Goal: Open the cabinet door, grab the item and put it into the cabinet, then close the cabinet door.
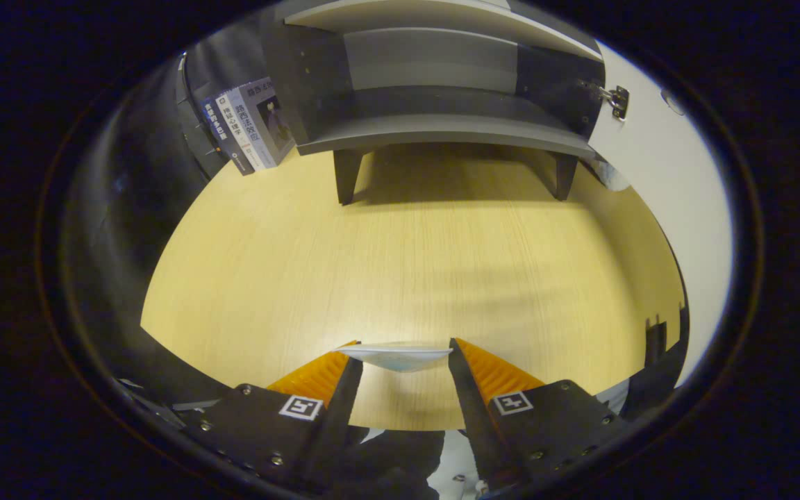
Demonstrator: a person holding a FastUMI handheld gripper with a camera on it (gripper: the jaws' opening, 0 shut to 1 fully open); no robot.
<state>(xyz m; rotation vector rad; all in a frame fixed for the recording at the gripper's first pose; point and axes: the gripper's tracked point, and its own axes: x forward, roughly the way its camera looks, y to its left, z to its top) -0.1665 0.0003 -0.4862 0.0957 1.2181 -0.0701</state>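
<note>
While the cabinet [442,104] stands open, the claw [400,354] clamps a flat item [396,355] lying crosswise between its fingers.

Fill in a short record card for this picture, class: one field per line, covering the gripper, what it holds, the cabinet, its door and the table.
gripper: shut on a thin pale flat item, held between the fingertips
item: lifted above the table, edge-on to the camera
cabinet: grey, on short legs, beyond the fingers, shelves bare
cabinet door: white, swung open to the right
table: light wood
books: standing left of the cabinet
</note>
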